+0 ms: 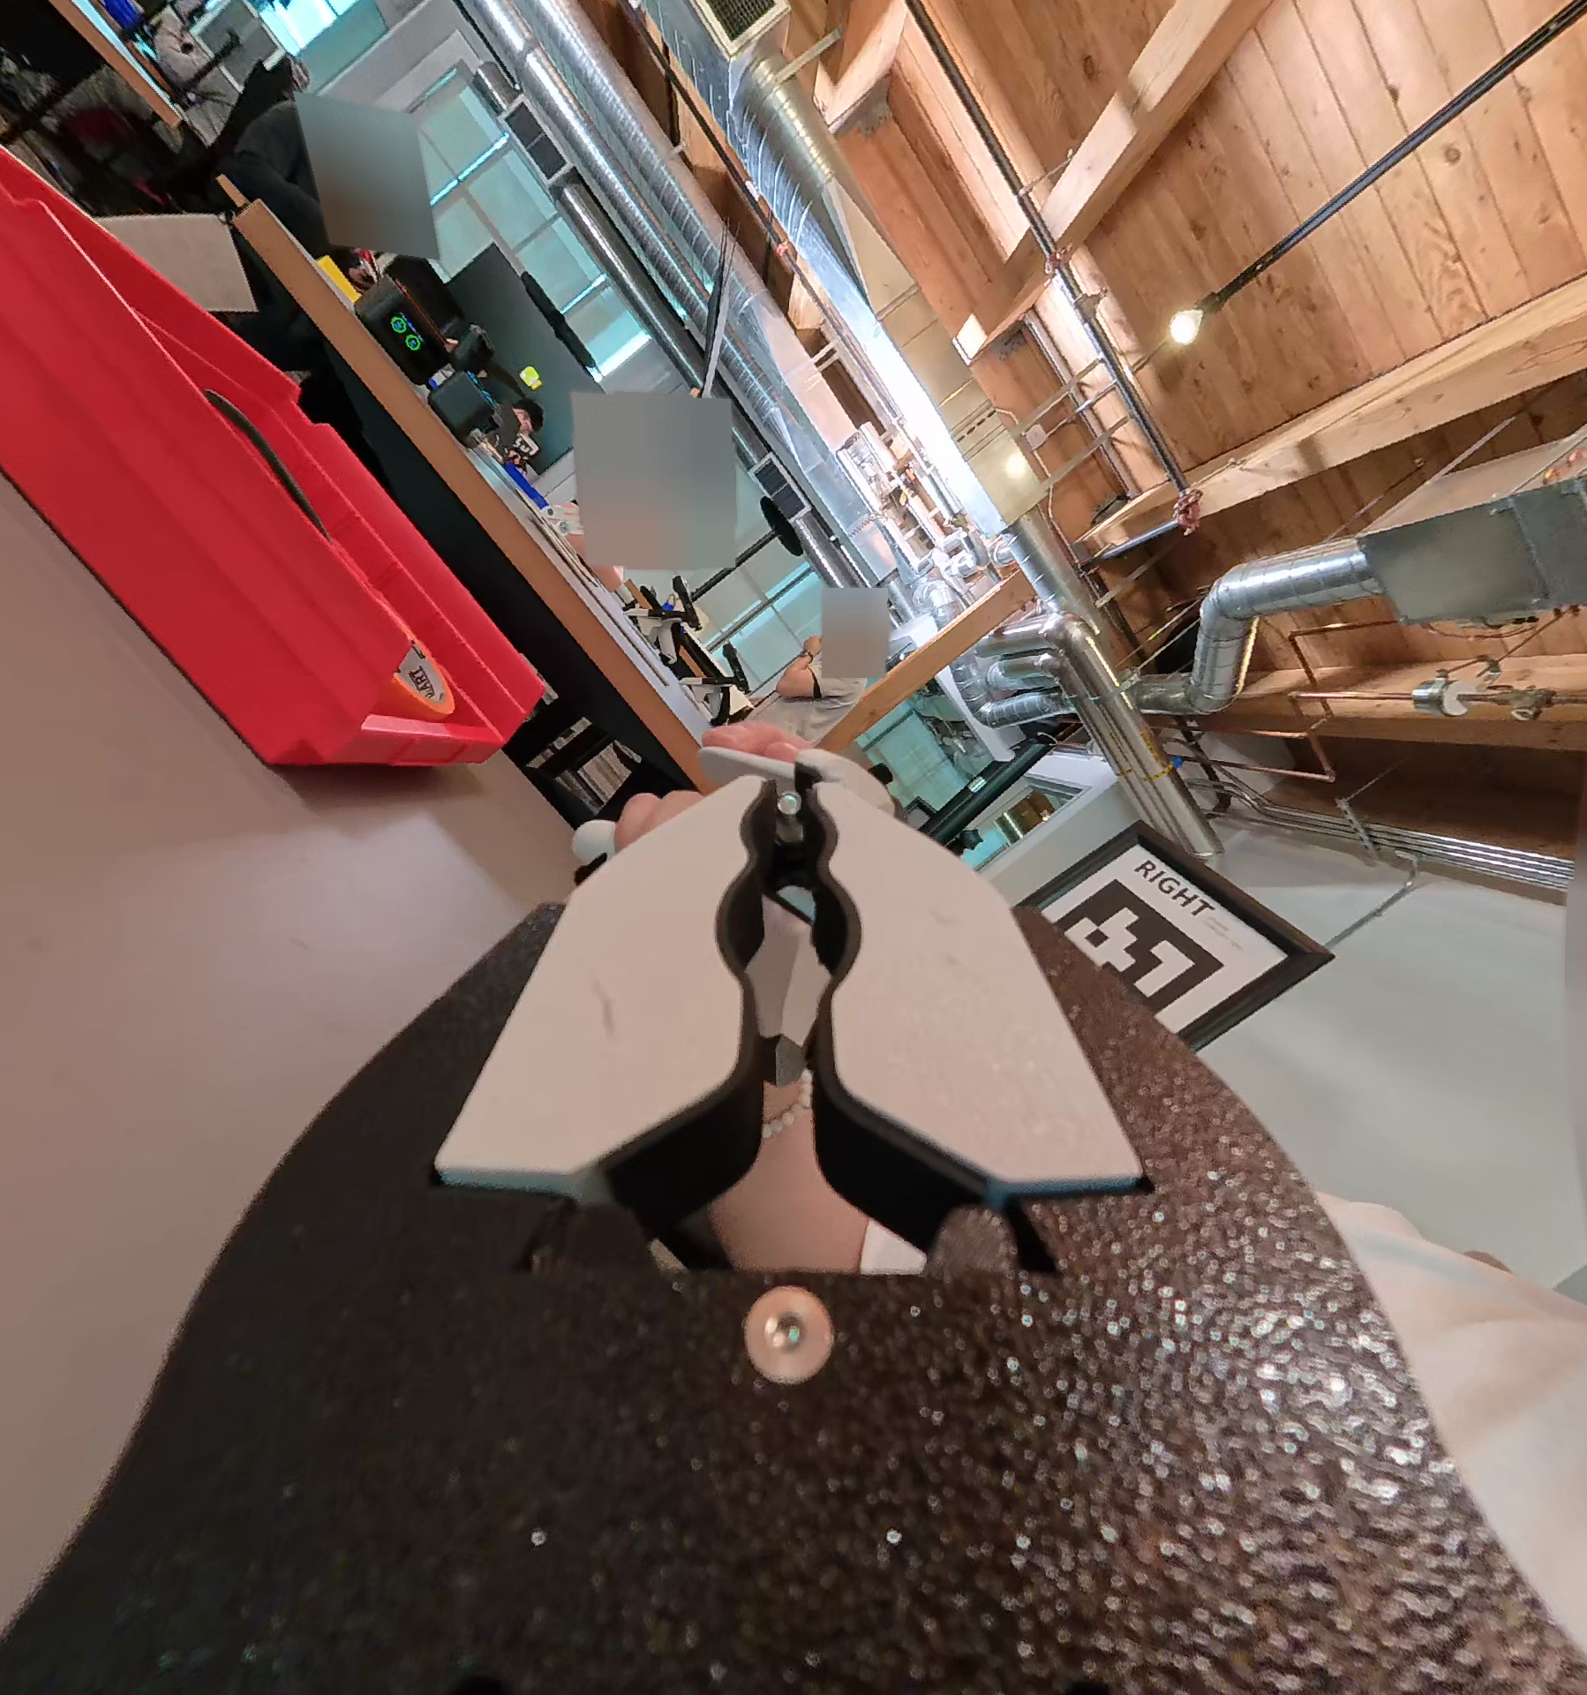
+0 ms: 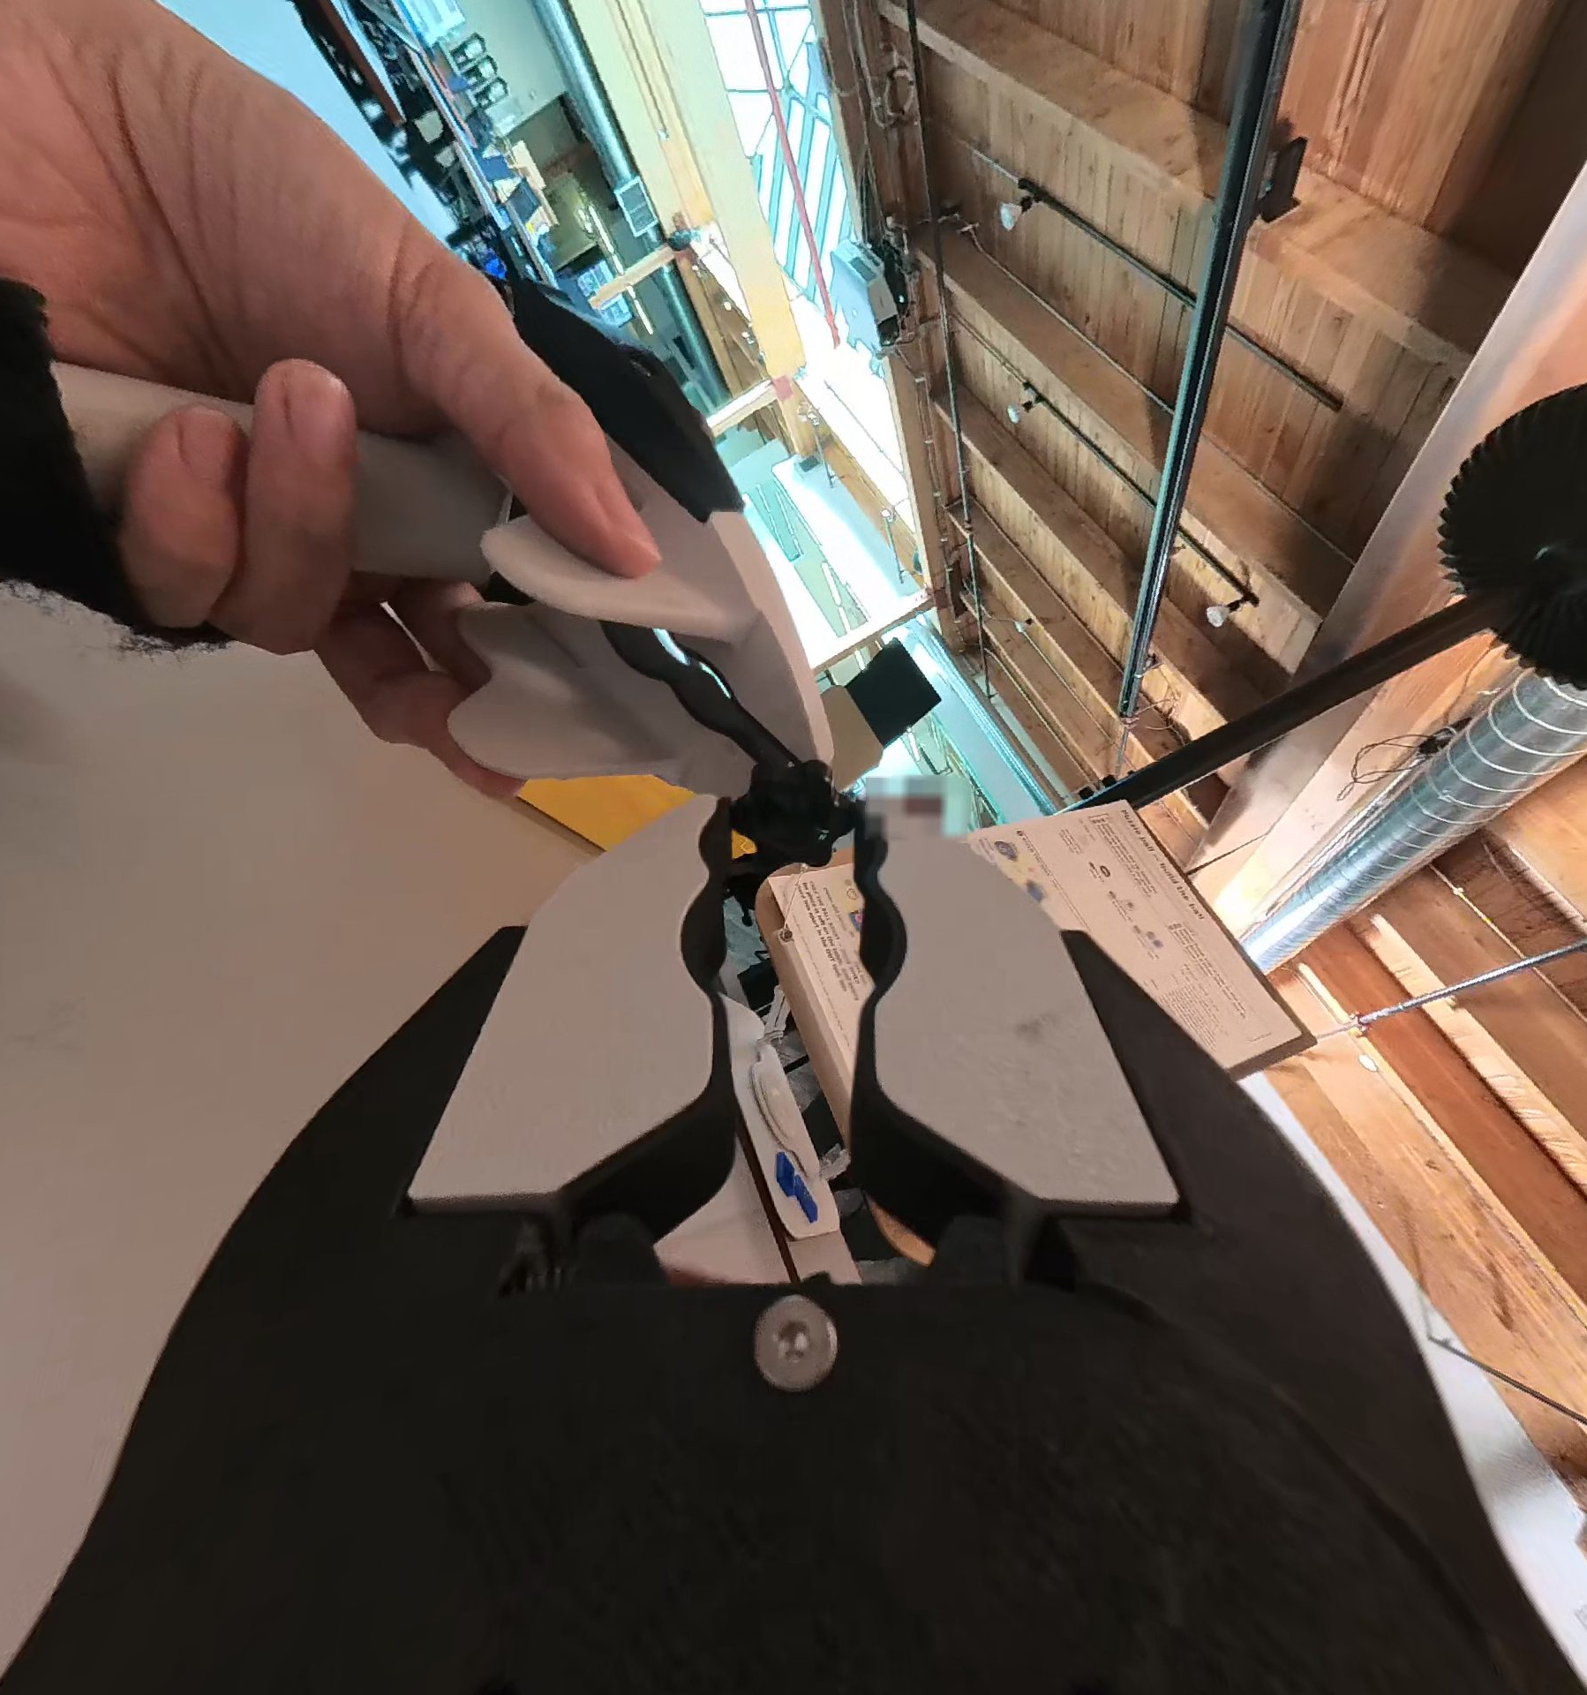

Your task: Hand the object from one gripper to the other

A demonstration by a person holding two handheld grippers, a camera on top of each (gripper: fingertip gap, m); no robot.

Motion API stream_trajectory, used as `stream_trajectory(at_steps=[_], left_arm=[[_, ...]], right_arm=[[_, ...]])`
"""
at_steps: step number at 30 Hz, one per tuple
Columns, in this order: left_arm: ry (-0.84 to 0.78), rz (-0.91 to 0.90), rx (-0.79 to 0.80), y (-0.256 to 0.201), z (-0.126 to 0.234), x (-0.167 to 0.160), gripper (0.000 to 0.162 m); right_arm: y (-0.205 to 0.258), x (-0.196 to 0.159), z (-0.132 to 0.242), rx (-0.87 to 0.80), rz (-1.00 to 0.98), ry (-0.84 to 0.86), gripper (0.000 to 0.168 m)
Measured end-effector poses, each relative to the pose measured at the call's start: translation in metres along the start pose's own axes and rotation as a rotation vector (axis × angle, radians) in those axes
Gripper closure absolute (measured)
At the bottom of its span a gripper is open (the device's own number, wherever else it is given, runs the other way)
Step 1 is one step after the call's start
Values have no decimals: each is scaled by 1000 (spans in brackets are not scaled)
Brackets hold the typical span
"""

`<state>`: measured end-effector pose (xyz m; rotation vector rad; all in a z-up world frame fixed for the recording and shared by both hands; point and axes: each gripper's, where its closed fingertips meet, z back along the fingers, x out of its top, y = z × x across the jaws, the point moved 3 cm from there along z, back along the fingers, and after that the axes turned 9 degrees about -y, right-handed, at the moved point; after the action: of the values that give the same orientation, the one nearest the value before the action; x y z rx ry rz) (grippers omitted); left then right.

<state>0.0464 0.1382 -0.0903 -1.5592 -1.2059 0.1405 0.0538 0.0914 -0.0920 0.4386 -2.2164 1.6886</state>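
A small black knobby part [image 2: 785, 814] with a silver metal pin [image 1: 785, 809] sits between both grippers in mid-air. My left gripper [image 1: 785, 800] is shut on the pin end. It also shows in the right wrist view [image 2: 804, 769], held by a hand [image 2: 249, 303] and coming in from the upper left. My right gripper [image 2: 790, 818] has its fingertips [image 2: 718, 816] closed against both sides of the black part. In the left wrist view only the right gripper's white tips [image 1: 749, 763] and a bit of the hand show behind my fingers.
A red bin [image 1: 221, 514] holding an orange tape roll [image 1: 423, 683] stands on the brown table [image 1: 130, 963] at the left. A framed black-and-white marker sign [image 1: 1175, 926] and a printed sheet on a board [image 2: 1138, 926] stand nearby. People sit at benches behind. Left and right tips are no more than a few centimetres apart.
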Motion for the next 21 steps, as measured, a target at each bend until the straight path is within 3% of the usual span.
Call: stream_trajectory(at_steps=[1,6,9,16,21], left_arm=[[2,-8,2,0,0,-1,157],[0,-64,-14,-3,0,1,157],[13,-194,-56,-9,-1,1,156],[180,-1044,-17,-16,9,-1,141],[368,-1306,-67,-13,20,-15,136]], right_arm=[[0,0,1,2,-6,-1,144],[-3,2,-1,19,-155,8,144],[-8,4,0,35,-347,-20,144],[-9,7,7,259,-1078,-106,144],[-1,10,11,406,-1379,-133,144]])
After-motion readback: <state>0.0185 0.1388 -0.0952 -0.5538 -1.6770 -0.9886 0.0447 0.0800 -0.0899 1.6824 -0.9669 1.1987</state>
